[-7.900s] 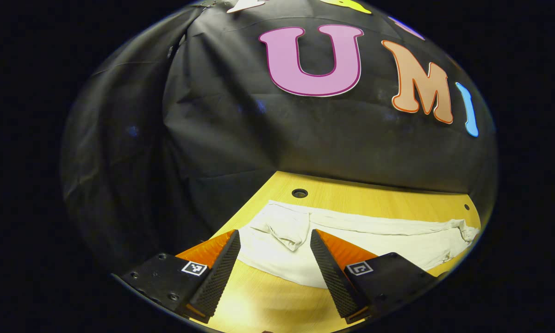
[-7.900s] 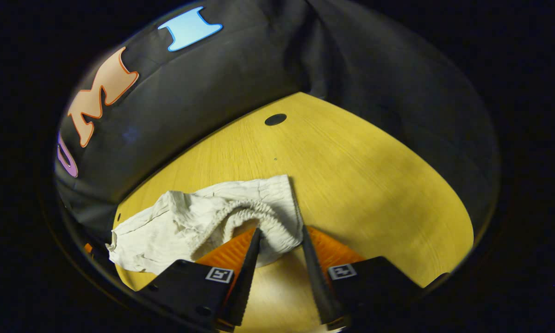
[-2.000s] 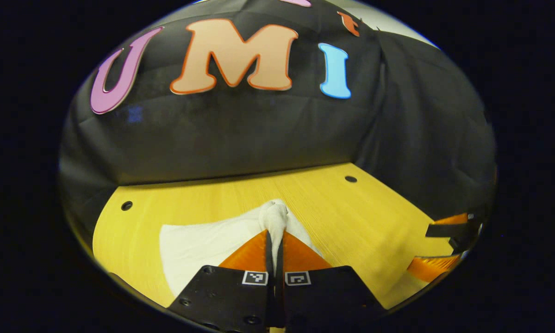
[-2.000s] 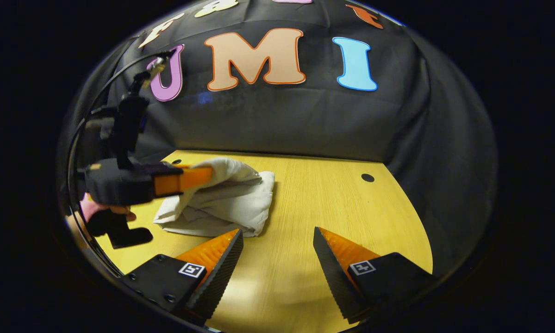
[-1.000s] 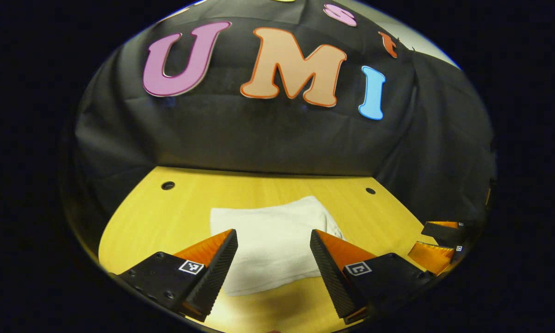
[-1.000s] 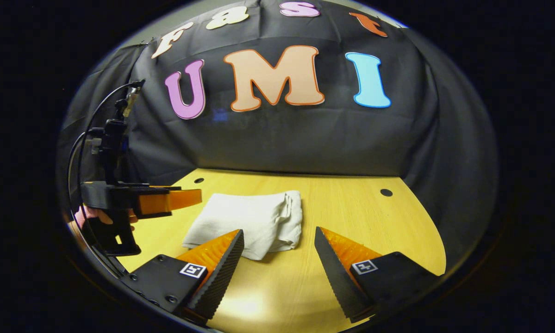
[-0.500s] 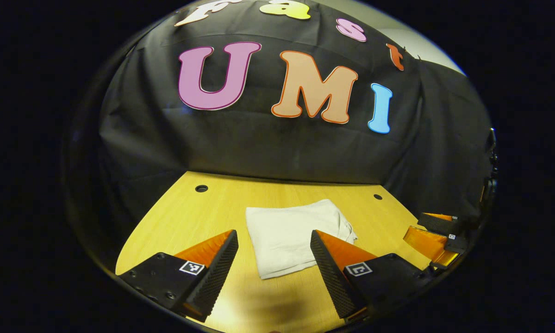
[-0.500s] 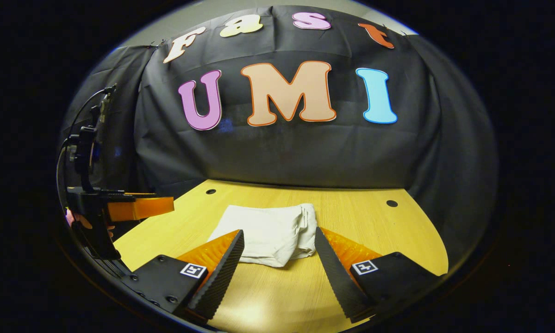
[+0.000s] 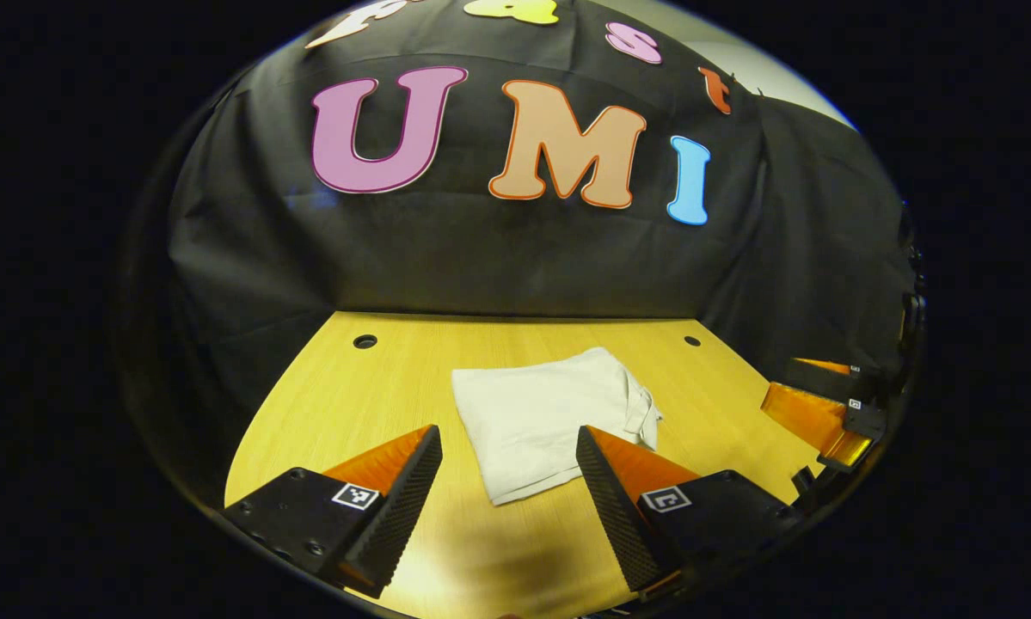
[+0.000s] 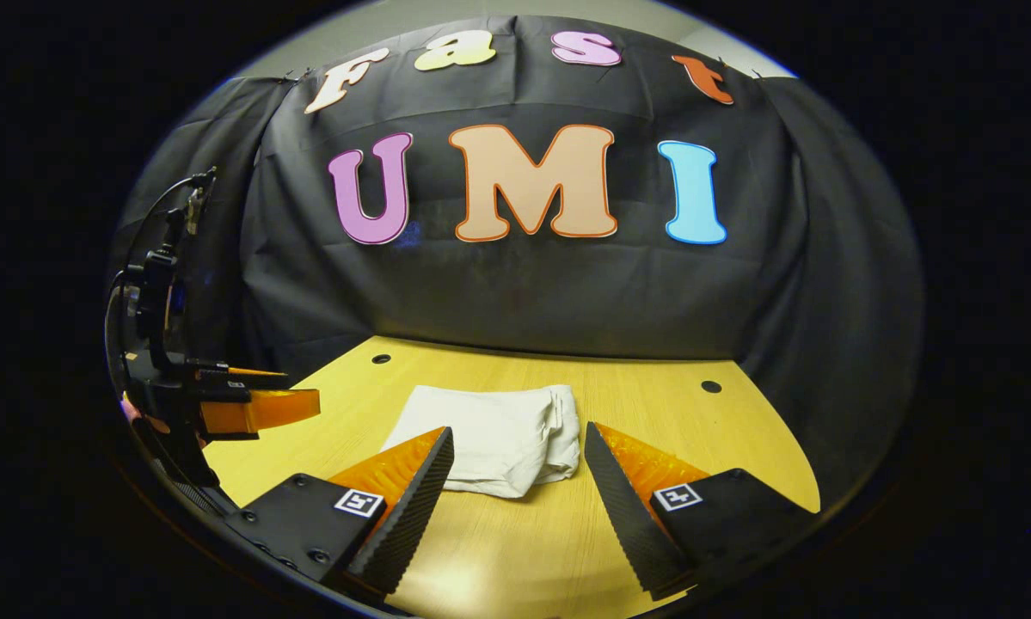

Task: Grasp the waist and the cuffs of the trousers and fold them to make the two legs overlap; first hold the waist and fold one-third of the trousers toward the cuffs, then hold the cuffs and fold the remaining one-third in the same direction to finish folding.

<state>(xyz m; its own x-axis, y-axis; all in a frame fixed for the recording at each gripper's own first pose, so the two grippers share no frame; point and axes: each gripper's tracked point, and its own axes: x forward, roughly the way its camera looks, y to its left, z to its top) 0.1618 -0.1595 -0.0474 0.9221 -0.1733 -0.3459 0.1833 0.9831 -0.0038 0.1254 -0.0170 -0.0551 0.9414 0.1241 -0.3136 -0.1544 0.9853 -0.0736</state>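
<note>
The white trousers (image 9: 549,417) lie folded in a compact stack on the bench (image 9: 395,378) — touched by neither gripper. The left gripper (image 9: 508,451) and right gripper (image 10: 518,456) both hover above the bench, jaws spread wide, empty.

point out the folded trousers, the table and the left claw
folded trousers (image 10: 489,434), right gripper view, flat top layer
table (image 10: 696,430), right gripper view, bare wood right of the trousers
left claw (image 9: 508,460), left gripper view, midway between its open fingertips

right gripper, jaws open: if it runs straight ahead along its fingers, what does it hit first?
Most likely the folded trousers: they lie on the table straight ahead of the right gripper, in line with its open jaws. Depth is unclear; held high, it could pass over them toward the black cloth wall.
</note>
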